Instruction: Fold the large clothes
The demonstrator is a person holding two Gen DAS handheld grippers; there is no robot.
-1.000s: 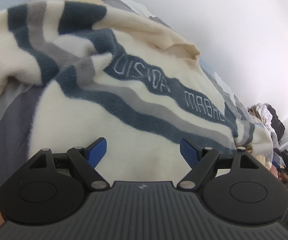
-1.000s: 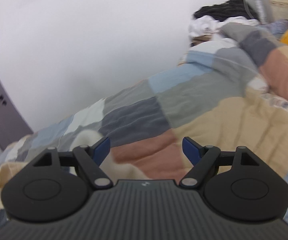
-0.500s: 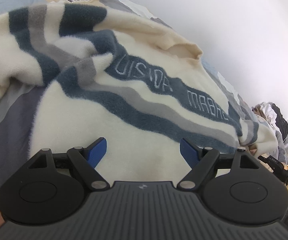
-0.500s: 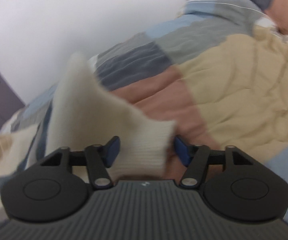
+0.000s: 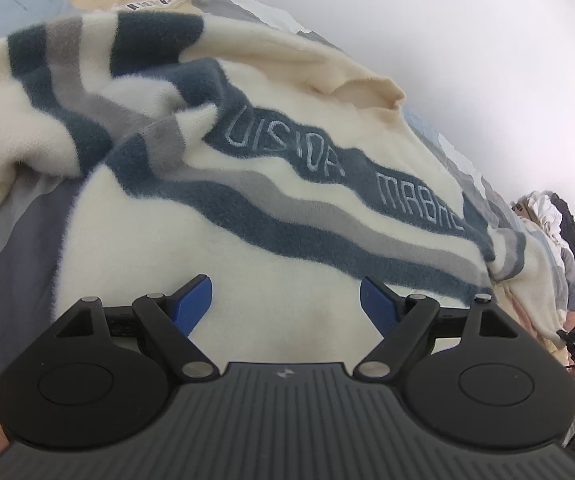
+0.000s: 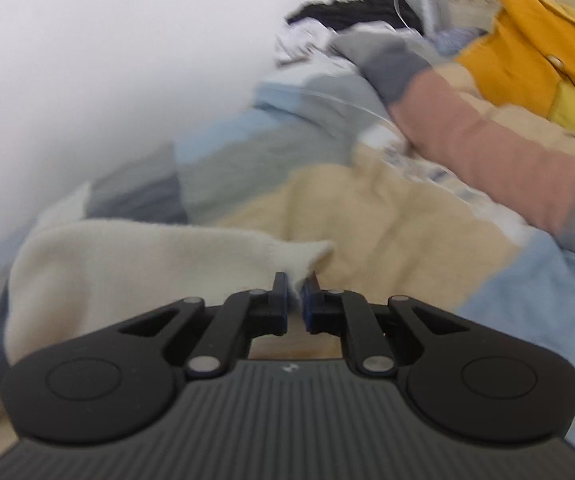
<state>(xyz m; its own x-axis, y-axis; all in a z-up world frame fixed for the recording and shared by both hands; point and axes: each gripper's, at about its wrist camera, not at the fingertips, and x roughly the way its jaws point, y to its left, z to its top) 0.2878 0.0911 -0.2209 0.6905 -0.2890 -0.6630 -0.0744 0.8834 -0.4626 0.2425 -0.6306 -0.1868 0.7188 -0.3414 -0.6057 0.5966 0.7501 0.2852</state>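
A large cream fleece sweater [image 5: 271, 208] with wavy navy and grey bands and pale lettering lies spread on the bed in the left wrist view. My left gripper [image 5: 286, 300] hovers over its lower cream part, open, with nothing pinched between the blue pads. In the right wrist view a cream sleeve [image 6: 139, 256] stretches from the left, and my right gripper [image 6: 295, 286] is shut on the sleeve's ribbed cuff [image 6: 307, 254]. The rest of the sleeve runs off to the left.
A patchwork quilt [image 6: 387, 216] in tan, blue, grey and pink covers the bed. A mustard yellow garment [image 6: 535, 48] lies at the far right, a heap of dark and white clothes [image 6: 351, 12] sits by the white wall [image 6: 107, 60].
My right gripper dropped onto the sleeve's cuff and closed on it; a second ago it was open over the bare quilt. The left gripper stayed open over the sweater.
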